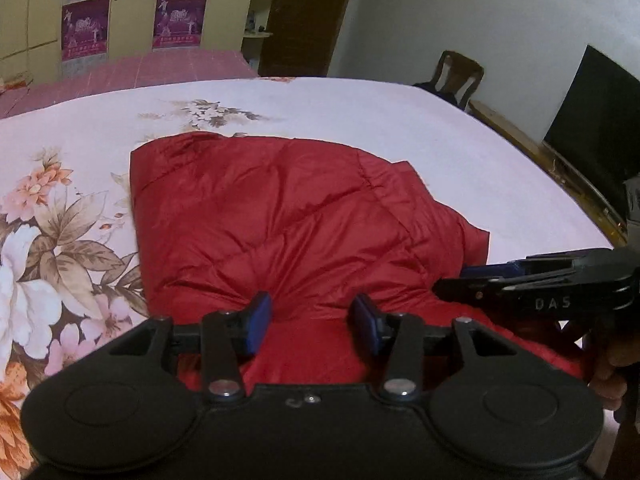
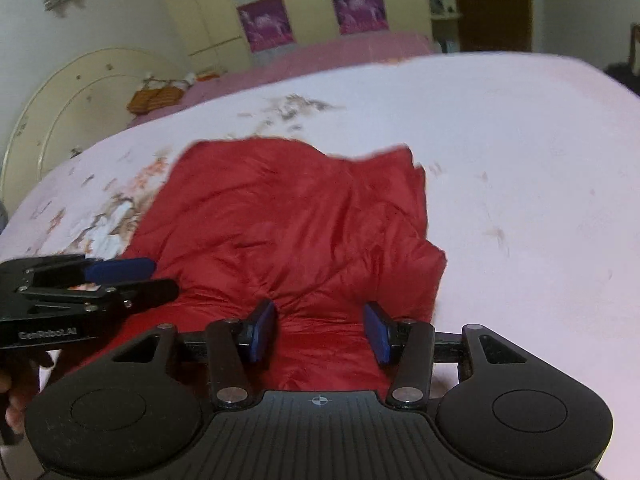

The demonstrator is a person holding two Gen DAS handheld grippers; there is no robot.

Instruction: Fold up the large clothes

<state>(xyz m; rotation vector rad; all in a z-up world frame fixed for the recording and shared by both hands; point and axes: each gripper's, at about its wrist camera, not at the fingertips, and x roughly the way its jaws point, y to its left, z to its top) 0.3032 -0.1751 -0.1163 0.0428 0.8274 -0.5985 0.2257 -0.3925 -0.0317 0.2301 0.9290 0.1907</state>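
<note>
Nearest, the left gripper (image 1: 311,322) hangs over the near edge of the red quilted down jacket (image 1: 288,216), its blue pads (image 1: 258,322) spread apart with only puckered fabric between them, gripping nothing. Just beside it, the right gripper (image 2: 320,330) sits over the same near edge, likewise spread wide and empty; each shows from the side in the other's view, low and close to the cloth. Whether the pads actually press the fabric I cannot tell, though the shell gathers into radiating creases right at both sets of fingertips.

Beyond them the jacket lies partly folded on the floral bedsheet (image 1: 60,208), a rough block with one squarer corner at far left and a stepped, layered edge at far right. It looks light and puffy, soft throughout, with a shiny nylon-like shell that is probably slick, so a shallow pinch would likely slide off and the filling would spring back after pressing. My judgement is that the best hold is on a doubled edge or a quilting seam along the near hem, one gripper toward each near corner, biting through all layers at once so the stack lifts together.

Farther off stand a wooden chair (image 1: 460,74), a dark television screen (image 1: 596,120) at the right, and a cream wardrobe with purple posters (image 1: 86,28).
</note>
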